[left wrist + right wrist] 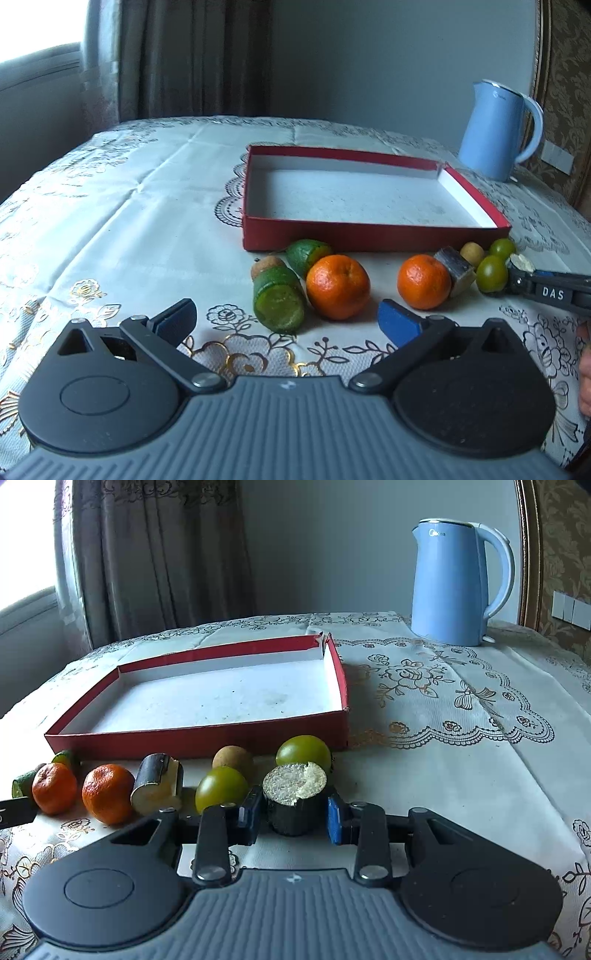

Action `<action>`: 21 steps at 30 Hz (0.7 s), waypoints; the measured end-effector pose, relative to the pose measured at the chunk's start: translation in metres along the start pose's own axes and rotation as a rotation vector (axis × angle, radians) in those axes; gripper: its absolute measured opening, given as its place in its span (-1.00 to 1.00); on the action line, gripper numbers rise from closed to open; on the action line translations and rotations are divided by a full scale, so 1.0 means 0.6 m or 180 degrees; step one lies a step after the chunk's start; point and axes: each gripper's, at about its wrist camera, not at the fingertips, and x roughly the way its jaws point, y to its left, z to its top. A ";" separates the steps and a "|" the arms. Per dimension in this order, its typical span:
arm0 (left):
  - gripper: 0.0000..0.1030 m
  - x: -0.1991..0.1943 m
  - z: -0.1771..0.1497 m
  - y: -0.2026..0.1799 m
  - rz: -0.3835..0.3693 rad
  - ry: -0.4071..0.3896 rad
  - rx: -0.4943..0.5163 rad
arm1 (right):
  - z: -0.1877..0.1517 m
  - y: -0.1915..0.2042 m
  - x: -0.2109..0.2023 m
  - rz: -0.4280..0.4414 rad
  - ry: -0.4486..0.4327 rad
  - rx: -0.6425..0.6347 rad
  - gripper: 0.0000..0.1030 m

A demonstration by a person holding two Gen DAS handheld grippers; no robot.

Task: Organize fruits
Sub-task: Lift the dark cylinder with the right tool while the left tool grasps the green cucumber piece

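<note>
Left wrist view: my left claw (286,317) is spread wide over the worktop (110,229), holding nothing, near a cut green piece (279,299) and an orange (338,286). The red box (369,236) beyond is bare, so I judge nothing sorted yet. Right wrist view: my right claw (293,814) is pinching a dark-skinned cut stub (293,801) that stands on the cloth, not lifted. Two oranges (107,792), green fruits (221,788) and the rest line the box's near side.
</note>
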 end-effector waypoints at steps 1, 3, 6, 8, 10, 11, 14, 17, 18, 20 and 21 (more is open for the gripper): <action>1.00 0.002 0.000 0.000 -0.0012 0.0027 0.0020 | 0.000 0.002 0.000 -0.0012 0.0000 -0.0017 -0.35; 1.00 0.004 -0.001 0.000 0.0008 0.0034 0.0036 | 0.000 0.001 0.001 -0.0015 0.0002 -0.0023 -0.35; 1.00 0.004 0.000 -0.004 0.0044 0.0016 0.0132 | 0.000 0.003 0.001 -0.0013 0.0004 -0.0023 -0.35; 1.00 0.003 0.000 -0.005 0.0075 0.0003 0.0225 | 0.000 0.002 0.001 -0.0017 0.0003 -0.0028 -0.35; 1.00 -0.001 -0.002 0.001 0.0173 -0.0043 0.0288 | 0.000 0.001 0.001 -0.0010 0.0003 -0.0017 -0.35; 1.00 -0.003 -0.001 0.006 0.0227 -0.0044 0.0294 | 0.000 0.001 0.000 -0.0007 0.0003 -0.0014 -0.35; 1.00 0.000 0.003 0.019 0.0300 -0.0011 0.0185 | -0.001 0.001 0.000 -0.0006 0.0003 -0.0014 -0.35; 1.00 0.010 0.006 0.026 0.0260 0.0091 0.0054 | 0.000 0.000 0.000 0.0002 0.0002 -0.0001 -0.35; 1.00 0.014 0.006 0.025 0.0249 0.0111 0.0028 | -0.001 -0.001 0.000 0.0008 0.0002 0.0006 -0.35; 0.99 0.017 0.005 0.023 0.0271 0.0109 0.0023 | -0.001 -0.002 0.000 0.0012 0.0005 0.0012 -0.35; 0.99 0.017 0.005 0.021 0.0287 0.0100 0.0032 | 0.000 -0.002 0.001 0.0013 0.0005 0.0013 -0.35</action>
